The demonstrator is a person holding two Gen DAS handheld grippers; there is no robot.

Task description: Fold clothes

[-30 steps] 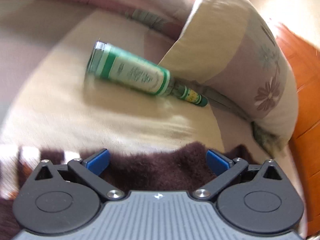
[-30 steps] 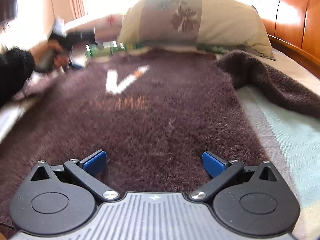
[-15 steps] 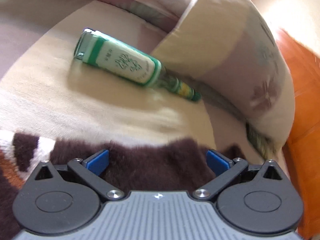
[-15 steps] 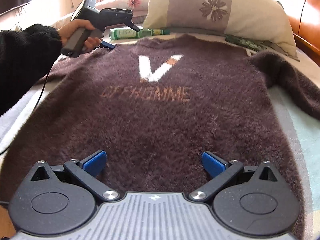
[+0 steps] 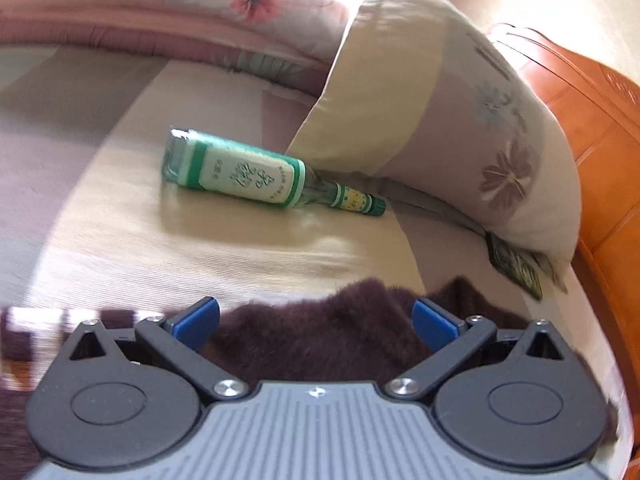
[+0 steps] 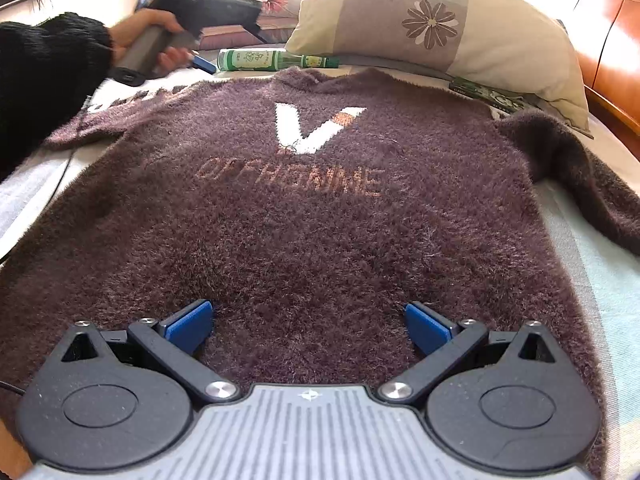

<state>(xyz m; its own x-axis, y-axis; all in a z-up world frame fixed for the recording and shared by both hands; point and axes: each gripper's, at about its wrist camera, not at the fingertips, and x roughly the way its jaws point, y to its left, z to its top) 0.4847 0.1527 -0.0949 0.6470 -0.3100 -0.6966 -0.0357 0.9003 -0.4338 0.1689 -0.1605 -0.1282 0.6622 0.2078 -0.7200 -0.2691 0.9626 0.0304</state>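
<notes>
A fuzzy dark purple sweater (image 6: 320,216) with a white V is lying flat on the bed (image 6: 612,280). The right claw (image 6: 308,320) is sitting wide apart over its bottom edge, and the left claw (image 5: 316,316) is hanging wide apart over its collar, near a green glass bottle (image 5: 256,176)

The sweater (image 6: 320,220) is dark plum with a white V and faded orange lettering. The pillow (image 6: 440,24) is cream with a mauve, flowered band. The bottle (image 5: 256,176) is green with a white label. The headboard (image 5: 592,140) is orange-brown.
</notes>
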